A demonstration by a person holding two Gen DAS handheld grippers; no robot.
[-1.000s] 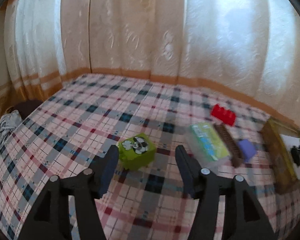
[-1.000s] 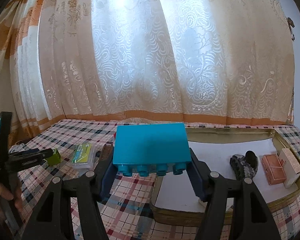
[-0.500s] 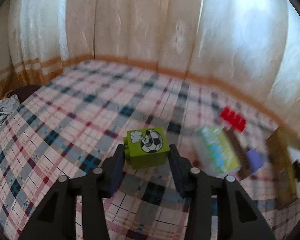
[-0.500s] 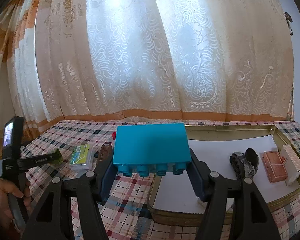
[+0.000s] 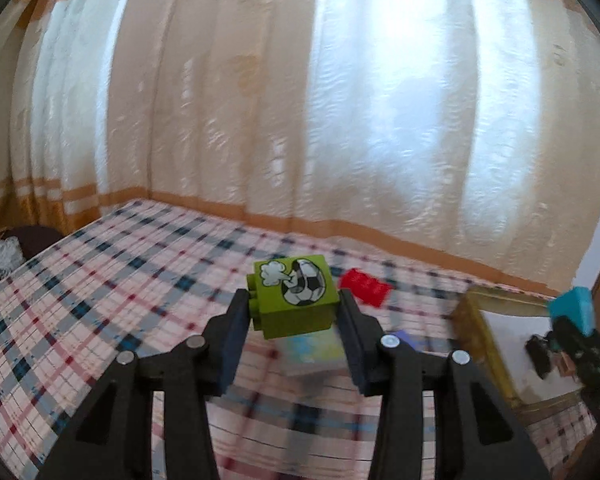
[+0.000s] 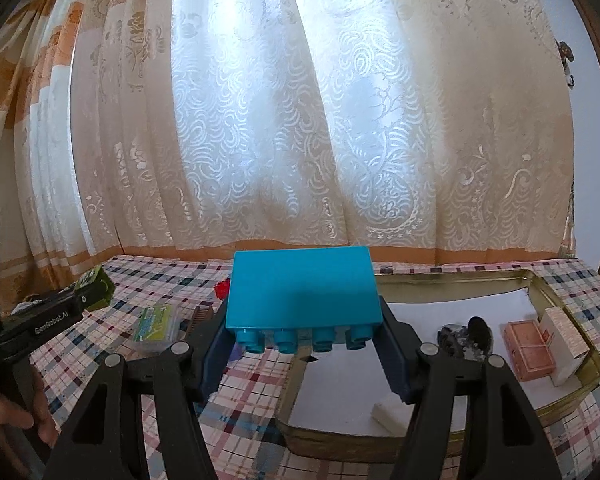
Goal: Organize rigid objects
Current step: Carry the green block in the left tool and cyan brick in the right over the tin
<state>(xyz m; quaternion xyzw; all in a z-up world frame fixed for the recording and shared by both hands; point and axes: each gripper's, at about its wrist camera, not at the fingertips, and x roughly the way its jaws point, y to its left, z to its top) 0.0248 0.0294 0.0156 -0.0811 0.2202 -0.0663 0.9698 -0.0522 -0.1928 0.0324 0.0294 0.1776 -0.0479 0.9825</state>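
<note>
Since the earlier frame, the left claw has closed its jaws onto the lime-green plastic toy block with a football print and lifted it clear of the checked cloth. To finish well, it should travel level to the gold-rimmed metal tray and release low. The right claw, half open, clamps the wide turquoise studded plastic brick above the tray's near corner.

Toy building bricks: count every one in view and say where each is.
3. The green brick is clamped in the left gripper, the blue brick in the right gripper, and the red brick lies on the checked cloth. More may be hidden.
</note>
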